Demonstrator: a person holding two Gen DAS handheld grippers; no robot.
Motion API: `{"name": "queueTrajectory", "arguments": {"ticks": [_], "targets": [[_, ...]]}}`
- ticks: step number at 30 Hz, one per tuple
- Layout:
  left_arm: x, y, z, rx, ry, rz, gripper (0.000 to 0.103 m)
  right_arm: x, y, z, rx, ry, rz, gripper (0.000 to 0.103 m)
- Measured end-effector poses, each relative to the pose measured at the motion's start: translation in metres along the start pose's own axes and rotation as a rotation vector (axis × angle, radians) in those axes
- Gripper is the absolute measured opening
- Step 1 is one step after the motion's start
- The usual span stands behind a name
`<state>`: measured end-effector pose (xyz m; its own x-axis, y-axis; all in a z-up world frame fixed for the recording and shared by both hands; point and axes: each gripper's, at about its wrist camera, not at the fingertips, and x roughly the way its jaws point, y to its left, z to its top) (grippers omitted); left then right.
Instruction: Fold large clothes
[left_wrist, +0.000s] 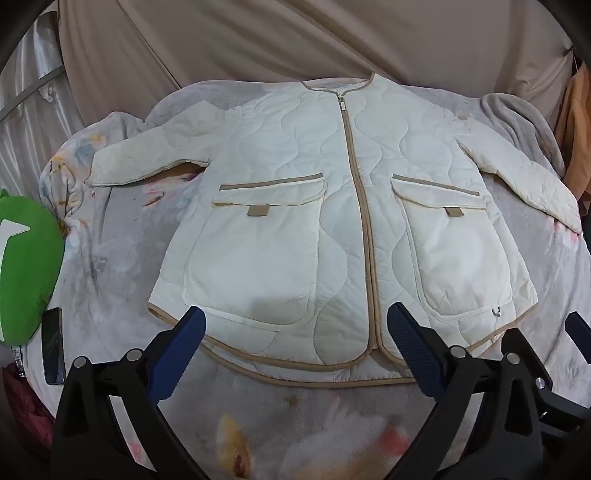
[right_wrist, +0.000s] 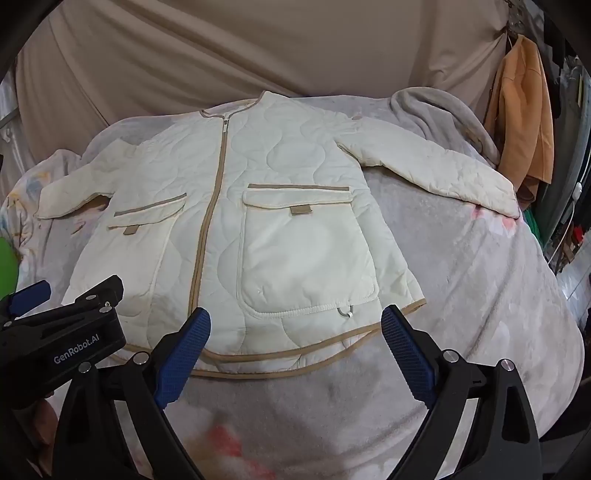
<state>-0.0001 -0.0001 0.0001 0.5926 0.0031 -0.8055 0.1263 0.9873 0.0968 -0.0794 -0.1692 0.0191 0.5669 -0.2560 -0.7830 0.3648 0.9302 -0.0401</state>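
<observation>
A cream quilted jacket (left_wrist: 295, 206) (right_wrist: 258, 221) with tan trim lies flat and zipped on a grey floral blanket (left_wrist: 122, 258) (right_wrist: 480, 295), both sleeves spread sideways. Two flap pockets face up. My left gripper (left_wrist: 295, 328) hovers open above the hem near the zip, nothing between its blue pads. My right gripper (right_wrist: 295, 328) is open too, above the hem below the right-hand pocket. The left gripper's black body (right_wrist: 62, 332) shows at the left edge of the right wrist view.
A green cushion (left_wrist: 26, 266) and a dark phone (left_wrist: 53, 345) lie at the blanket's left edge. Beige drapes (left_wrist: 295, 44) hang behind. A crumpled grey throw (right_wrist: 436, 114) sits at the back right, with orange clothing (right_wrist: 524, 110) hanging beyond it.
</observation>
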Motion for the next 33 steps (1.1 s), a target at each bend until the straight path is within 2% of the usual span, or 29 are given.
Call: {"name": "queueTrajectory", "arguments": {"ticks": [9,11,33], "targets": [[-0.001,-0.002,0.001,0.002,-0.006,0.009,0.094,-0.002,0.007,0.004,-0.013,-0.015,-0.009,0.092],[-0.001,-0.002,0.000,0.008,-0.009,0.011,0.094,-0.003,-0.003,-0.002,0.014,-0.012,-0.004,0.092],[-0.010,-0.010,0.003,0.015,-0.008,0.008,0.092,-0.006,-0.005,0.000,0.017,-0.014,-0.016,0.092]]}}
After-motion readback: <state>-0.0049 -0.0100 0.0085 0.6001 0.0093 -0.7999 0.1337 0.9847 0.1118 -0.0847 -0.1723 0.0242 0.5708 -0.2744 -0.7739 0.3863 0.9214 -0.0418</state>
